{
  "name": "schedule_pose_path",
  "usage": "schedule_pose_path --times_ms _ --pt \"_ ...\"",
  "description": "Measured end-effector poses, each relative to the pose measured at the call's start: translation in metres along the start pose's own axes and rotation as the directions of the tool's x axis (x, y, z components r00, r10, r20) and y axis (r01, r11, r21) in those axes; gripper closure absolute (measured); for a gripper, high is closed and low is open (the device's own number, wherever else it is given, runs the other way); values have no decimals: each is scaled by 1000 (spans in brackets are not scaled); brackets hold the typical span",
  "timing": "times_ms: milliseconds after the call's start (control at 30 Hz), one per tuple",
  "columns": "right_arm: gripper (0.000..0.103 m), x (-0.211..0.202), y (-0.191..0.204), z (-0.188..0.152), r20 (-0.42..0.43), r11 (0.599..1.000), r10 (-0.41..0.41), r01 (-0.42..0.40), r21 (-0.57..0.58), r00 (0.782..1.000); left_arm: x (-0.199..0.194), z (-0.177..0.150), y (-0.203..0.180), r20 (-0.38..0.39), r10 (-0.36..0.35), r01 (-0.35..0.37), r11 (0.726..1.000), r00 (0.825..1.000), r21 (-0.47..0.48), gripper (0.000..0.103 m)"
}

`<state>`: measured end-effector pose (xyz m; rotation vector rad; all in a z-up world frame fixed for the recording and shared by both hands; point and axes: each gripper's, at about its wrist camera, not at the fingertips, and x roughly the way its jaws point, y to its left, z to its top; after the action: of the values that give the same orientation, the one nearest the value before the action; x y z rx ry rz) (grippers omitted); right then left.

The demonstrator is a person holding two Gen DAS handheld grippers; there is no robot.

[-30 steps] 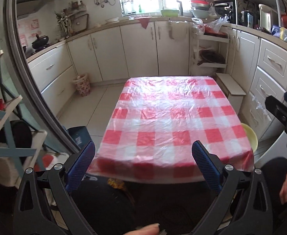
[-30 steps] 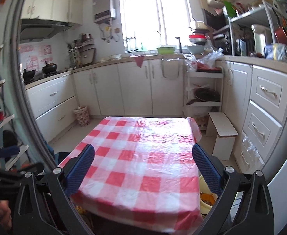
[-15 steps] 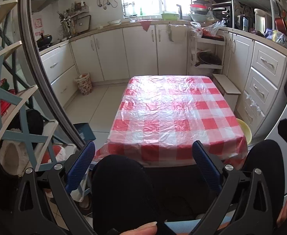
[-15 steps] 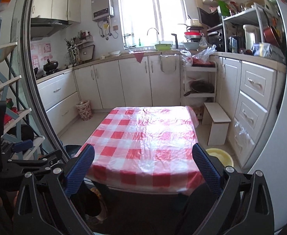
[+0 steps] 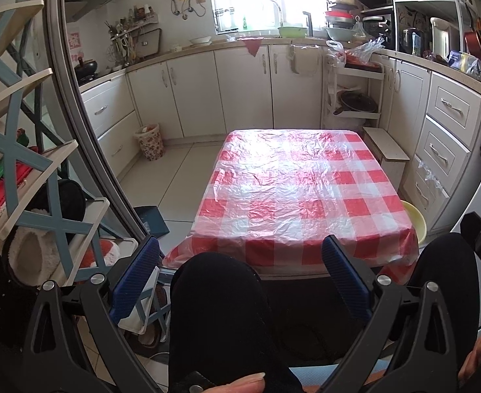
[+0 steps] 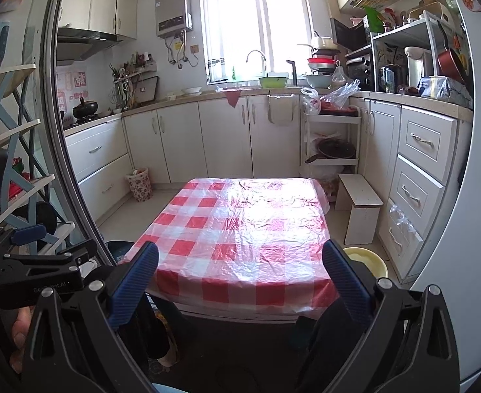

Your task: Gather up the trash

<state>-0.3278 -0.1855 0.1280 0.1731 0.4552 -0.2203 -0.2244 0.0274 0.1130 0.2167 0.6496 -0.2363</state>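
Both sets of jaws are spread wide, nothing in them. The left gripper point(image 5: 240, 271) sits over the person's dark-clad knees point(image 5: 217, 298); the right gripper point(image 6: 240, 275) hangs at the near edge of the tabletop point(image 6: 240, 229) with its red-checked plastic cover. The flowered wastebasket point(image 5: 149, 141) is on the floor around 10 o'clock, and a yellow basin point(image 6: 368, 258) is at 3 o'clock.

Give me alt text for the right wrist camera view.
Open blue-padded right tongs frame a table under a red-and-white checked plastic cloth, nothing on it. White kitchen cabinets and a bright window stand behind; a floral wastebasket sits left.
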Motion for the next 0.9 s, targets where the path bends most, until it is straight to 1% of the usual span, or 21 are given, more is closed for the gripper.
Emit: schedule_pose_path --times_ms 500,900 --pt "7 -4 5 1 12 1000 -12 12 -21 1000 -5 3 4 20 -2 3 1000 1000 -9 8" --pt "7 -6 7 1 27 999 -28 29 -45 999 -5 2 6 19 -1 1 1000 1000 -11 8"
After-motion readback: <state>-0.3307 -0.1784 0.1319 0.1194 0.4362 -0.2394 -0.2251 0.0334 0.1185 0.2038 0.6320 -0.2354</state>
